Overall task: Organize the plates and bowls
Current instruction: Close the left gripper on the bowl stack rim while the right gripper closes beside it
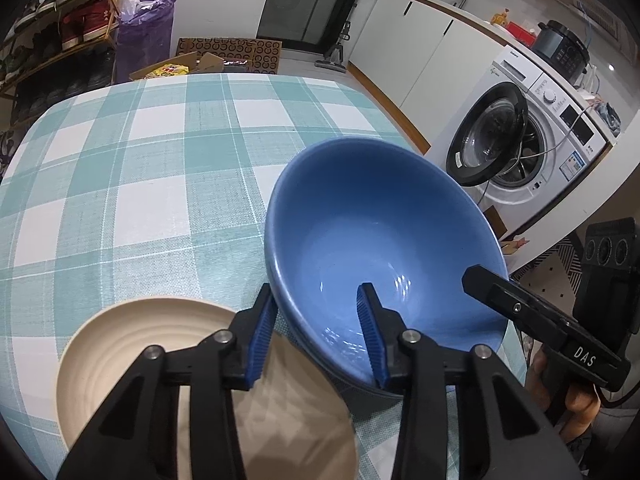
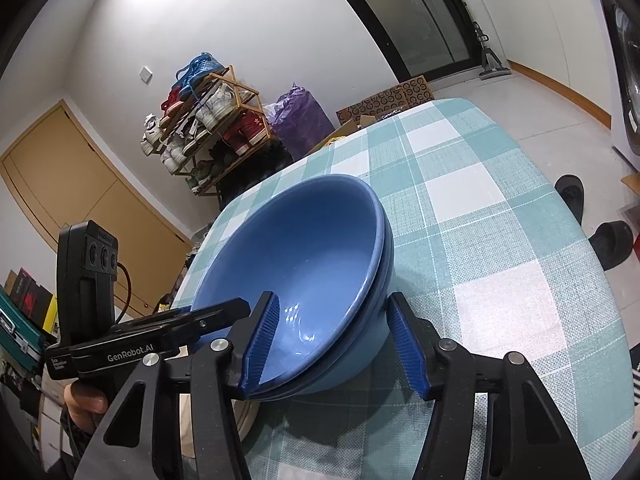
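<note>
Two blue bowls, one nested in the other point(image 1: 376, 232) point(image 2: 304, 256), sit on the checked tablecloth point(image 1: 140, 160). My left gripper point(image 1: 316, 288) straddles their near rim, one blue pad outside and one inside. Bare bowl surface shows between the rim and the inner pad, so it is open. My right gripper point(image 2: 333, 296) straddles the opposite rim the same way, also open. One of the right gripper's fingers point(image 1: 504, 296) shows over the bowl's right edge in the left wrist view. A cream ridged plate point(image 1: 120, 344) lies beside the bowls, partly under my left gripper.
A washing machine point(image 1: 540, 128) with its door open stands past the table's right edge. A shoe rack point(image 2: 208, 128), a purple bag point(image 2: 304, 120) and a cardboard box point(image 1: 188, 66) are beyond the far side. Dark slippers point(image 2: 572, 196) lie on the floor.
</note>
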Demonstrator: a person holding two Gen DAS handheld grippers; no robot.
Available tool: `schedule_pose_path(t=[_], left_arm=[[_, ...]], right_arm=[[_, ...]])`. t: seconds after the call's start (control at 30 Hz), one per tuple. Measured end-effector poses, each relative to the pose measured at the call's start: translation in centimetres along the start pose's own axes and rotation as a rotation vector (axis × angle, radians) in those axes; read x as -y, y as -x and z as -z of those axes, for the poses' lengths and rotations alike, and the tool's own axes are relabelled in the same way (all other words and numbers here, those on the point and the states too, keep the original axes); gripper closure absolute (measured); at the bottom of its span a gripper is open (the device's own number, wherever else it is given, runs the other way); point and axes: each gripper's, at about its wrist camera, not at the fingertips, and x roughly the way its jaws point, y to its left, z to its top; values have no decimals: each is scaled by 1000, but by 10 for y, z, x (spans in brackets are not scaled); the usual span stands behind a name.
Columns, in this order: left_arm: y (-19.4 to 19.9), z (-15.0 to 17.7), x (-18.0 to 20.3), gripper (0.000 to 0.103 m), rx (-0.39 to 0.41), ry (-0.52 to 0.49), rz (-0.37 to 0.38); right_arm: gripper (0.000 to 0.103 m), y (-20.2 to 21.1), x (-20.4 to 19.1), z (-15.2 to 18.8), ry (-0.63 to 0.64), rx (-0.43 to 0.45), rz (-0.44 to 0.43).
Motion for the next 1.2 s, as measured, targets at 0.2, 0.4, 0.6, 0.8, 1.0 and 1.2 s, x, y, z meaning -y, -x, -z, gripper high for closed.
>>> schedule_pose_path(t=[0.2,0.4,0.6,0.8,1.0,1.2], left_arm=[[2,1,3,64,8,-14,-19],[2,1,4,65,15,-23,-35],[4,0,4,65,23,-27,-46],[6,0,7,65,34,-37,-54],[10,-1,10,65,48,-46,-59],[16,-2,14,65,61,-53,-66]], right_arm=[[45,1,-4,0,14,4,14],[45,-1,-5,0,31,5,19],[45,-1,-7,1,48,6,24],[45,-1,-8,1,58,9,25],[45,5,-8,0,64,22,23],[45,10,-8,-2,72,38,17]])
